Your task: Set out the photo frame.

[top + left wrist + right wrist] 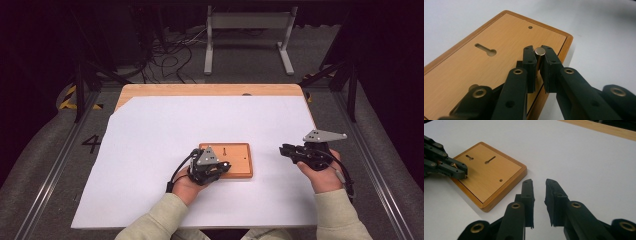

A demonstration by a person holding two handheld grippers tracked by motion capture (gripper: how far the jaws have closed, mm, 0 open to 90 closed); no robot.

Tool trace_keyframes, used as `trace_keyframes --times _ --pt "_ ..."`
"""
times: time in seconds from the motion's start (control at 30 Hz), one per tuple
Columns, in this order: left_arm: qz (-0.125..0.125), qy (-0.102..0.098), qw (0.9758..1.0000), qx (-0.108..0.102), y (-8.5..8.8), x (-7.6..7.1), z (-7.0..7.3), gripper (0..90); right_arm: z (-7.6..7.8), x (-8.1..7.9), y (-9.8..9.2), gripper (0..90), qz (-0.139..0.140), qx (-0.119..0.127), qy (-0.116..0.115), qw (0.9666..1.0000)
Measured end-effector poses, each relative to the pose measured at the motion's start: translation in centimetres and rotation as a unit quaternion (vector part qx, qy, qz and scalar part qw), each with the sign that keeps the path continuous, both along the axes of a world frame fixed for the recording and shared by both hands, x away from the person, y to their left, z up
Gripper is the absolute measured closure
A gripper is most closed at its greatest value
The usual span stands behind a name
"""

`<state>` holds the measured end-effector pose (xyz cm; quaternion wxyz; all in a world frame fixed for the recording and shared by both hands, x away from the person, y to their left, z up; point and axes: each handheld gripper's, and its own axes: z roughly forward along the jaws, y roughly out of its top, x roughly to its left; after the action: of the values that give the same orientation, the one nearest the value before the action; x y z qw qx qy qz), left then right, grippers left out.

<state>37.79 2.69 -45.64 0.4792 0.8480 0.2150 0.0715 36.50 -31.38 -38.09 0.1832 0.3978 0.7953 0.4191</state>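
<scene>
Metal pin (540,51), one of it, short, round and silver-topped, stands upright at the near edge of the single wooden board (486,65), and the left claw (538,58) pinches it from both sides. Seen along that claw's own view, the two black pads sit flat against the pin's shaft with its flat top showing just above them; the jaws are drawn nearly together, with the pin alone filling the gap.

One board lies on the tabletop (150,125), on the white sheet (165,190) that covers most of it. From above, the board (235,156) sits a little toward the person's side of the middle, and the left claw (220,167) is over its near left part, the hand (185,187) behind it coming from a pale sleeve.

On the board's face I count two keyhole-shaped slots (489,159) and one small round hole (501,180).

Two claws in all. The right claw (539,195) holds nothing: its jaws stand slightly apart with a narrow gap between them, touching nothing. In the high view this right claw (285,150) hangs well to the right of the board, pointing toward it.
</scene>
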Motion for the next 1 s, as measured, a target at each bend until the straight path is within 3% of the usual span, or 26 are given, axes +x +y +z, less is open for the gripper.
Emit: trace_keyframes --times 0.1,0.13,0.2,0.3,0.4,0.53,0.6,0.7,0.77,0.9,0.97,1.0 --pt "-0.002 -0.024 0.9996 0.016 -0.2 -0.3 0.0 83.4 0.0 0.0 0.0 76.9 0.001 0.0 0.0 1.0" --pt "-0.004 -0.04 0.9988 0.027 -0.3 -0.6 0.1 83.5 0.0 0.0 0.0 76.8 0.001 0.0 0.0 1.0" --pt "-0.004 -0.04 0.9988 0.027 -0.3 -0.6 0.1 83.7 0.0 0.0 0.0 76.8 0.002 0.001 0.0 1.0" --pt "-0.01 -0.066 0.9967 0.045 -0.4 -0.8 0.1 83.9 0.0 -0.1 0.0 76.8 0.002 0.0 0.0 1.0" --pt "-0.013 -0.079 0.9954 0.053 -0.5 -1.0 0.1 83.9 0.0 -0.1 0.1 76.7 0.001 0.0 -0.001 1.0" --pt "-0.023 -0.113 0.9907 0.073 -0.5 -1.5 0.2 83.9 0.0 -0.1 0.1 76.6 0.002 0.0 -0.001 1.0" --pt "-0.031 -0.136 0.9868 0.083 -0.5 -1.9 0.1 83.9 0.0 -0.1 0.2 76.6 0.004 -0.001 -0.001 1.0" --pt "-0.052 -0.189 0.9757 0.099 -0.5 -2.6 0.0 83.9 0.1 -0.2 0.3 76.5 0.007 0.001 -0.002 1.0" --pt "-0.06 -0.209 0.97 0.108 -0.5 -2.9 -0.1 83.9 0.2 -0.2 0.4 76.3 0.009 0.0 -0.002 1.0" --pt "-0.063 -0.237 0.9621 0.119 -0.5 -3.4 -0.3 83.9 0.3 -0.2 0.6 75.7 0.016 0.0 -0.003 0.9999" --pt "-0.06 -0.247 0.959 0.125 -0.6 -3.7 -0.3 83.9 0.4 -0.2 0.8 75.4 0.019 -0.001 -0.004 0.9998" --pt "-0.059 -0.248 0.9586 0.128 -0.6 -3.8 -0.3 83.8 0.4 -0.2 0.9 75.3 0.021 -0.002 -0.003 0.9998"
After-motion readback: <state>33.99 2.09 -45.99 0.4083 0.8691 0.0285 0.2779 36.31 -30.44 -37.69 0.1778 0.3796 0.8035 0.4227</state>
